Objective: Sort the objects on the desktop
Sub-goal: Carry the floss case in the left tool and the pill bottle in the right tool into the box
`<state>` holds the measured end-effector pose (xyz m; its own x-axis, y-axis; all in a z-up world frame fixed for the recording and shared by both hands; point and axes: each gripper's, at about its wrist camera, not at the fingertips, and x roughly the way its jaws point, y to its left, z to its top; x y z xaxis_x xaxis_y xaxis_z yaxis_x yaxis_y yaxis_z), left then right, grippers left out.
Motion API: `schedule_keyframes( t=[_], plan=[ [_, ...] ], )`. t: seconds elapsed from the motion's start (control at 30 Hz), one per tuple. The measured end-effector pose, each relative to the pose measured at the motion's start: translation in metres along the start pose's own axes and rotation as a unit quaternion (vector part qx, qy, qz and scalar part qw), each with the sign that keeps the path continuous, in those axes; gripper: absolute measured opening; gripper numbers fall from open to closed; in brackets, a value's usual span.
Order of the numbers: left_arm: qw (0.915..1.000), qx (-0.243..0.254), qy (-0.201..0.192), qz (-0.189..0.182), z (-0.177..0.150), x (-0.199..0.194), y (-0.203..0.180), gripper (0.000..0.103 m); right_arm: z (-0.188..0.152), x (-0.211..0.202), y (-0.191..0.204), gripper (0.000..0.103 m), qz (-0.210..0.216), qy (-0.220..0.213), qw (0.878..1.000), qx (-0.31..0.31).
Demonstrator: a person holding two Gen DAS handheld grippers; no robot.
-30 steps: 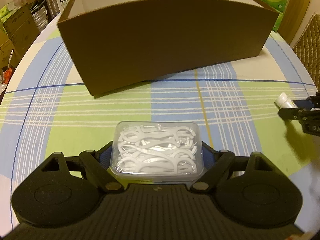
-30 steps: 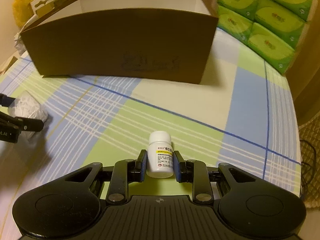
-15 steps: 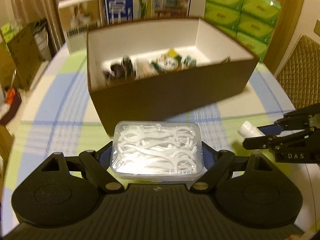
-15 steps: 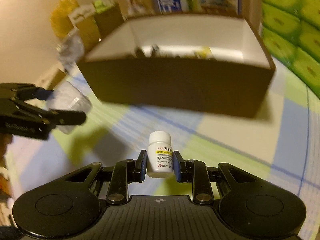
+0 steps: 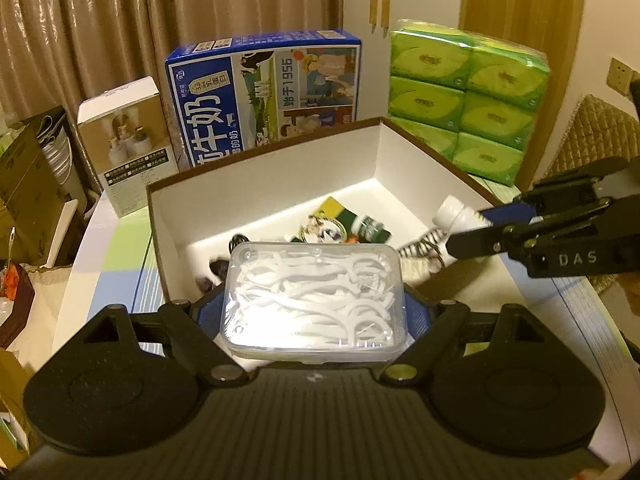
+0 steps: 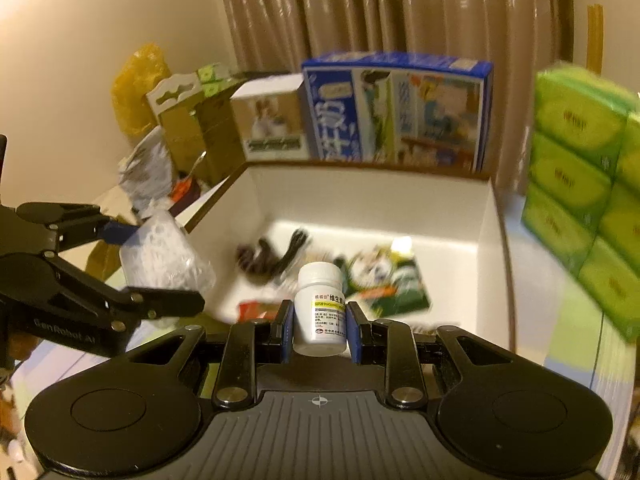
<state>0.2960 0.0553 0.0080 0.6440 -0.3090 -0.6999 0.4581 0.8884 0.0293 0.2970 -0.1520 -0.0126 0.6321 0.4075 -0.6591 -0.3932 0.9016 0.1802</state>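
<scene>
Left fingers: the left gripper (image 5: 316, 312) is clamping the clear floss-pick case (image 5: 314, 300) across its short ends, spread wide to take it; the pads are pressing on both sides.
Right fingers: the right gripper (image 6: 320, 326) is pinching the white pill bottle (image 6: 321, 308) at its label, fingers drawn close together, bottle upright with the cap clear above the pads.
Position of left load: the case is hanging over the near wall of the brown cardboard box (image 5: 160, 224), partly above the box's white interior.
Position of right load: the bottle is hanging over the near edge of the same box; in the left view it is showing at the box's right rim.
Box contents: several items are already lying on the floor of the box, among them a green-and-white packet (image 6: 386, 284), dark clips (image 6: 272, 256) and a small green-capped item (image 5: 374, 229).
Bench: what is showing of the checked cloth around the box is carrying no loose task items; the part beneath the grippers is hidden.
Progress: judged late in the sort; two items are in hand and not yet released.
Remaining: lower both loads inside the walls, open the fingers, withdraw.
Surroundings: a blue milk carton (image 5: 264, 92) and green tissue packs (image 5: 468, 96) are standing behind the box, apart from it.
</scene>
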Motion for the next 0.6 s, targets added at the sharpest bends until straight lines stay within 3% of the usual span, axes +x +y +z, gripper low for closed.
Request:
schedule_keyframes(
  t=[0.37, 0.6],
  plan=[
    [0.999, -0.026, 0.033, -0.016, 0.055, 0.089, 0.033, 0.083, 0.043, 0.076, -0.047, 0.024, -0.027, 0.032, 0.999, 0.026],
    [0.9985, -0.024, 0.048, 0.001, 0.069, 0.13, 0.045, 0.083, 0.052, 0.107, -0.061, 0.024, -0.043, 0.051, 0.998, 0.023]
  ],
)
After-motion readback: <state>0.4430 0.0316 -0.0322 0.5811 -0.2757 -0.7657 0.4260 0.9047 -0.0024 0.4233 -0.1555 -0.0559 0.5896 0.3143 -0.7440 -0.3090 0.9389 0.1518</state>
